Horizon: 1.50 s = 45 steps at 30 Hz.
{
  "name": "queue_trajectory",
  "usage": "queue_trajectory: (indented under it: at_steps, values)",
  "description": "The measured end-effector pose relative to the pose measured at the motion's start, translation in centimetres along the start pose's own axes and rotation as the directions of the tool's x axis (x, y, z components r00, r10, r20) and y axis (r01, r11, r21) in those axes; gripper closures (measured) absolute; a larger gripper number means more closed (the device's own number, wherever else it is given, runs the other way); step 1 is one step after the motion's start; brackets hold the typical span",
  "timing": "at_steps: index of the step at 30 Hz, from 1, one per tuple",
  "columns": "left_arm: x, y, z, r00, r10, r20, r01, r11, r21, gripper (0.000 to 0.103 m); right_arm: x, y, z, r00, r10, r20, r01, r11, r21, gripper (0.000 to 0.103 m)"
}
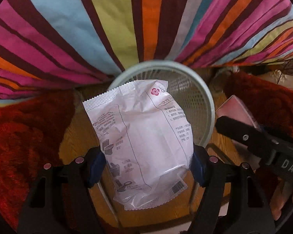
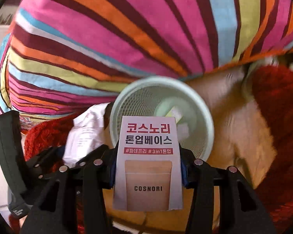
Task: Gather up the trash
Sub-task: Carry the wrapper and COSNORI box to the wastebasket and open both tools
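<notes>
Bin (image 1: pixel 210 105), one: pale green mesh, on the wood floor (image 1: pixel 76 136) against the striped bedding (image 1: pixel 127 19). Red rugs (image 1: pixel 19 136), two, flank it. Left gripper (image 1: pixel 146 167): fingers half-spread, clamped on one white packet (image 1: pixel 146 136) that hangs over the bin's near rim. Right gripper (image 2: pixel 147 175): fingers nearly closed, pinching one flat Cosnori card (image 2: pixel 148 156) held over the bin mouth. Paper scraps lie in the bin bottom; count unclear.
</notes>
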<state>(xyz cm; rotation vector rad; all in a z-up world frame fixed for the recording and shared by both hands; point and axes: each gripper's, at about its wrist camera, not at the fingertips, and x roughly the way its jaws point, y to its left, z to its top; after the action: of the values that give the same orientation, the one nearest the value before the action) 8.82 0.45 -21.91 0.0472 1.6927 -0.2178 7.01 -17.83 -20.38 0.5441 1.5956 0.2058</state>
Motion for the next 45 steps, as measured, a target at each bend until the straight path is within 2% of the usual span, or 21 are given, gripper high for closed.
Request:
queue_trajectory:
  at_steps: [7, 15, 17, 19, 20, 22, 24, 28, 35, 39, 45]
  values:
    - [2.0, 0.3, 0.3, 0.995, -0.019, -0.096, 0.017, 1.000, -0.017, 0.032, 2.8, -0.1, 0.3, 0.995, -0.050, -0.085, 0.053, 0.998, 0.028, 0.058]
    - [3.7, 0.6, 0.1, 0.984, -0.024, -0.174, 0.019, 0.999, -0.027, 0.031, 3.3, -0.3, 0.1, 0.993, -0.034, -0.111, 0.035, 0.999, 0.009, 0.057]
    - [3.9, 0.4, 0.1, 0.984, -0.011, -0.179, 0.007, 1.000, -0.023, 0.030, 3.5, -0.1, 0.2, 0.992, -0.037, -0.120, 0.037, 0.999, -0.003, 0.050]
    - [3.8, 0.4, 0.0, 0.983, 0.006, -0.182, -0.010, 1.000, -0.023, 0.023, 3.6, 0.2, 0.1, 0.991, -0.060, -0.116, 0.059, 0.998, -0.013, 0.028]
    - [3.8, 0.4, 0.1, 0.983, 0.012, -0.181, -0.017, 1.000, -0.025, 0.019, 3.6, 0.3, 0.2, 0.992, -0.068, -0.109, 0.067, 0.998, -0.013, 0.026]
    - [3.6, 0.5, 0.1, 0.986, 0.012, -0.168, -0.017, 0.999, -0.029, 0.017, 3.3, 0.2, 0.3, 0.992, -0.083, -0.093, 0.083, 0.997, -0.002, 0.020]
    - [3.3, 0.7, 0.2, 0.989, 0.005, -0.150, -0.010, 0.999, -0.034, 0.014, 3.1, -0.2, 0.4, 0.992, -0.090, -0.083, 0.092, 0.996, 0.017, 0.020]
    - [3.3, 0.8, 0.3, 0.989, 0.003, -0.145, -0.010, 0.999, -0.044, 0.012, 2.7, -0.9, 0.6, 0.994, -0.091, -0.063, 0.095, 0.994, 0.056, 0.020]
    - [3.1, 0.5, 0.4, 0.991, 0.020, -0.129, -0.025, 0.999, -0.040, 0.012, 2.2, -0.8, 0.8, 0.993, -0.113, -0.041, 0.115, 0.993, 0.041, 0.019]
    - [1.7, 0.2, 0.3, 0.997, 0.010, -0.071, -0.011, 1.000, -0.012, 0.012, 0.9, -0.1, 0.6, 0.992, -0.127, 0.019, 0.127, 0.992, 0.018, 0.019]
    - [-1.9, 0.4, 0.0, 0.997, 0.002, 0.073, -0.001, 1.000, -0.005, 0.012, -2.5, 0.4, 0.2, 0.981, -0.113, 0.159, 0.117, 0.993, -0.016, 0.019]
